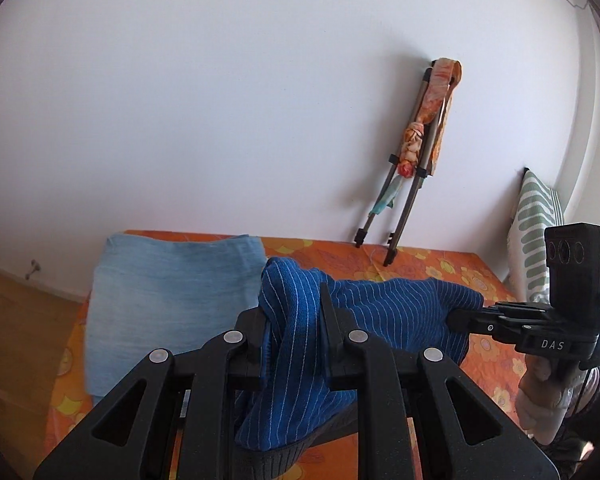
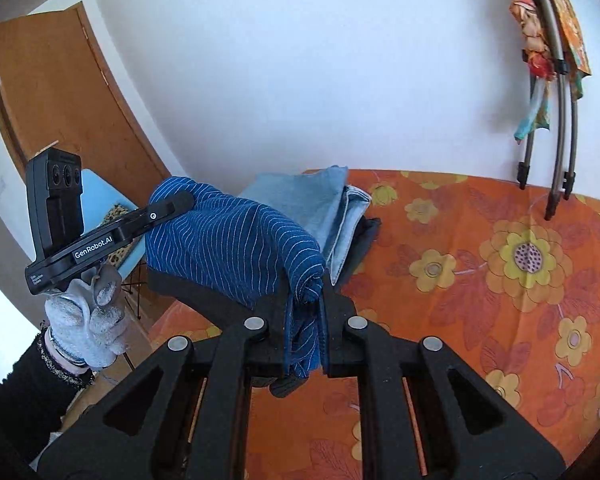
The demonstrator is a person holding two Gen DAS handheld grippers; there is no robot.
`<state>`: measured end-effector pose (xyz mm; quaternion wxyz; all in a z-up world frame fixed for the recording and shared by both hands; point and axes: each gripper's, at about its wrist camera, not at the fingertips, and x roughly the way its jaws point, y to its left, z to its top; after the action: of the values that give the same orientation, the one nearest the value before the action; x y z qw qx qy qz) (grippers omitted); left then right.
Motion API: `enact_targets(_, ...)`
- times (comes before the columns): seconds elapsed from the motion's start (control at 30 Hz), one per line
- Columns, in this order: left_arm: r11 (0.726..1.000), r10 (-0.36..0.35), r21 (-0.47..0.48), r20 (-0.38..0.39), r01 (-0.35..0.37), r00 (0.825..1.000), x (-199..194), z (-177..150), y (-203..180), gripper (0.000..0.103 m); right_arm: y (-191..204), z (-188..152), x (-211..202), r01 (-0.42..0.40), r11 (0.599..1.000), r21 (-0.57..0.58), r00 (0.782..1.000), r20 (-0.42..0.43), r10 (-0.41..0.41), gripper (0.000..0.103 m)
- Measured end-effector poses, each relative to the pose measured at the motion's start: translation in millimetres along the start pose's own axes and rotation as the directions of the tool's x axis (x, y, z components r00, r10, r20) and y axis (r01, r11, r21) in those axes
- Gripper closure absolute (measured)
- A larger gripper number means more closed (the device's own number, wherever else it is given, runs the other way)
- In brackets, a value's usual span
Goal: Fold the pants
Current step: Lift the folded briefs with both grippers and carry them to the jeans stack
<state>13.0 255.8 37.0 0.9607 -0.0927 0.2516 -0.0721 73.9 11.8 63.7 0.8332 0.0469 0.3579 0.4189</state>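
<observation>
Currently the blue pinstriped pants [image 1: 396, 312] hang in the air above the orange floral bedspread [image 2: 480, 280], stretched between both tools, long axis running gripper to gripper. Left gripper [image 1: 294, 312] is clamped on a bunched end of the cloth; right gripper [image 2: 306, 300] is clamped on the other end, folded layers pinched between its jaws. Gloved left hand [image 2: 88, 320] holds its tool tilted downward, sleeve below. Open bedspread lies to the right in the right wrist view. Folded light-blue jeans [image 1: 172, 288] sit near the bed's left edge, beyond the pants. A folded stand [image 1: 412, 152] leans on the white wall.
</observation>
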Motion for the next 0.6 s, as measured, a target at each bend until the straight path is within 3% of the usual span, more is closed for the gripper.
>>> enact_targets(0.23, 0.992, 0.093, -0.092, 0.041, -0.089, 0.995, -6.5, 10.5, 90.7, 0.086, 45.0, 50.3, 97.4, -0.055, 0.995, -0.081, 0.996, -0.074, 0.049, 0.093)
enact_targets(0.43, 0.977, 0.112, -0.187, 0.05, -0.101, 0.992, 18.4, 12.6, 149.7, 0.086, 58.6, 81.6, 162.0, -0.072, 0.989, -0.128, 0.991, -0.125, 0.055, 0.093)
enact_targets(0.6, 0.956, 0.088, -0.283, 0.031, -0.076, 0.996, 48.4, 7.7, 178.3, 0.086, 44.5, 97.9, 212.4, -0.063, 0.991, -0.117, 0.981, -0.189, 0.04, 0.093)
